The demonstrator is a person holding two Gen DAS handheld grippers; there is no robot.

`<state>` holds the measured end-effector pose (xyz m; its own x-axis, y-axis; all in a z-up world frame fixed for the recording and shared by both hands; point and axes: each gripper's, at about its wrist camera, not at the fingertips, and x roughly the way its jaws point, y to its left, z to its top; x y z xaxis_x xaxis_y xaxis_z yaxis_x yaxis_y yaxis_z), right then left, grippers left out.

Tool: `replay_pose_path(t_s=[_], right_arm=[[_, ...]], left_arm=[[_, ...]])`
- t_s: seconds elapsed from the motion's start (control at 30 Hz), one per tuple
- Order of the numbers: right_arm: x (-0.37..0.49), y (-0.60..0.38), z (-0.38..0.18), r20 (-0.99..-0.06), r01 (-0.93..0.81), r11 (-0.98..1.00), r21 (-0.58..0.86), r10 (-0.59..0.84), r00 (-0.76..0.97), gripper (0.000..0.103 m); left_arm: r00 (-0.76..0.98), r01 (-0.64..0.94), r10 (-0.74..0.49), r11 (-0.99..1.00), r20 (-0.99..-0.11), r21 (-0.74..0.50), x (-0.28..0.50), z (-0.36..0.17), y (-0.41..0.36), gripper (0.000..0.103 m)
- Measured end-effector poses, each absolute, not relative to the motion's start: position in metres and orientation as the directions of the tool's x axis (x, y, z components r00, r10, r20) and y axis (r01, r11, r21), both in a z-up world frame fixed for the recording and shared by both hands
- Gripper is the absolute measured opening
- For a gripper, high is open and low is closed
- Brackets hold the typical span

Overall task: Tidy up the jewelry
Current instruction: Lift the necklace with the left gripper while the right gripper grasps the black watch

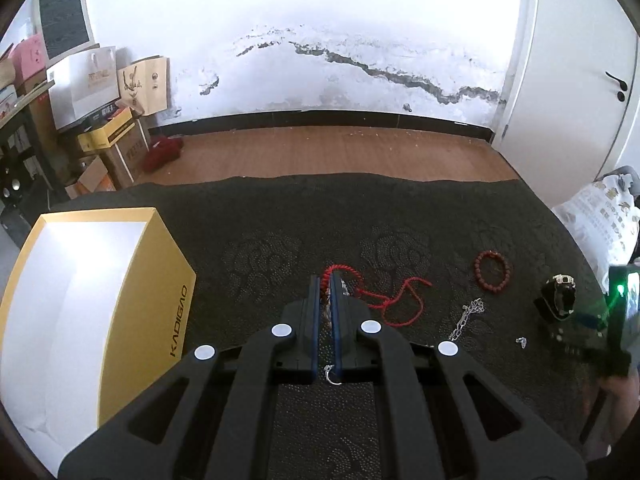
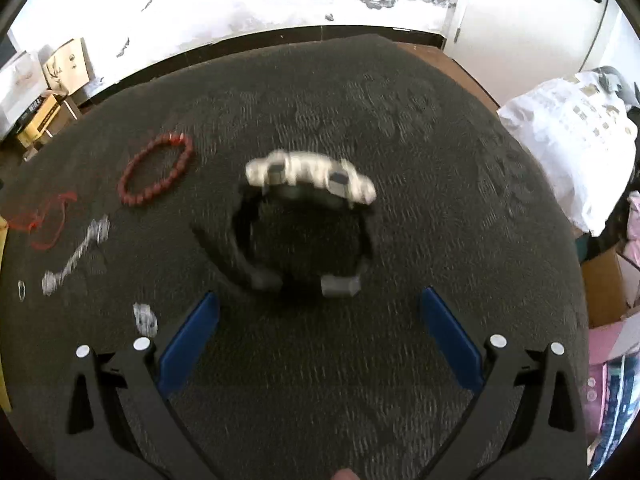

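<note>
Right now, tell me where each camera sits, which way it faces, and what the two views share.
Left wrist: sits on the left gripper, facing down and forward over the dark patterned cloth toward the open yellow box; its shut fingers pinch a silver chain.
Right wrist: sits on the right gripper, facing steeply down at the black watch with the white face; its blue-padded fingers stand open.
Shared: red bead bracelet, loose silver chain, red cord, cracked white wall.

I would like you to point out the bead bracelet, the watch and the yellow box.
bead bracelet [image 2: 156,171]: right wrist view, on the beads of its near side.
watch [image 2: 308,178]: right wrist view, on its pale upper part.
yellow box [image 1: 160,300]: left wrist view, on its printed side wall.
</note>
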<state>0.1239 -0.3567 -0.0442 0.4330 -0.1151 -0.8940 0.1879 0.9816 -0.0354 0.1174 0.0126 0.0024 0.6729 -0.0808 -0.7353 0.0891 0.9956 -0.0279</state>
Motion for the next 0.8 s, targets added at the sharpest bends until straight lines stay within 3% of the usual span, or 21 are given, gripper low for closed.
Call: replay_pose_path(t_s=[0.07, 0.1, 0.17, 0.47, 0.8], right_arm=[[0.132, -0.357, -0.045, -0.888, 0.188, 0.982, -0.035, -0.116, 0.445, 0.097], [0.136, -0.357, -0.045, -0.884, 0.182, 0.983, -0.035, -0.116, 0.453, 0.09], [0.139, -0.354, -0.039, -0.874, 0.177, 0.984, -0.036, -0.117, 0.472, 0.065], [0.132, -0.325, -0.005, -0.853, 0.137, 0.99, -0.029, -0.096, 0.512, 0.063], [0.12, -0.223, 0.093, -0.759, -0.074, 0.994, 0.08, 0.109, 0.642, 0.063]], left_arm=[[0.671, 0.093, -0.084, 0.995, -0.737, -0.029, 0.117, 0.003, 0.01, 0.005], [0.669, 0.095, -0.087, 0.995, -0.739, -0.031, 0.116, 0.003, 0.009, 0.005], [0.665, 0.1, -0.089, 0.995, -0.742, -0.029, 0.114, 0.002, 0.008, 0.005], [0.662, 0.113, -0.115, 0.992, -0.741, -0.052, 0.103, 0.015, 0.013, 0.005], [0.749, 0.052, 0.0, 0.997, -0.662, 0.059, 0.067, 0.101, 0.045, 0.005]])
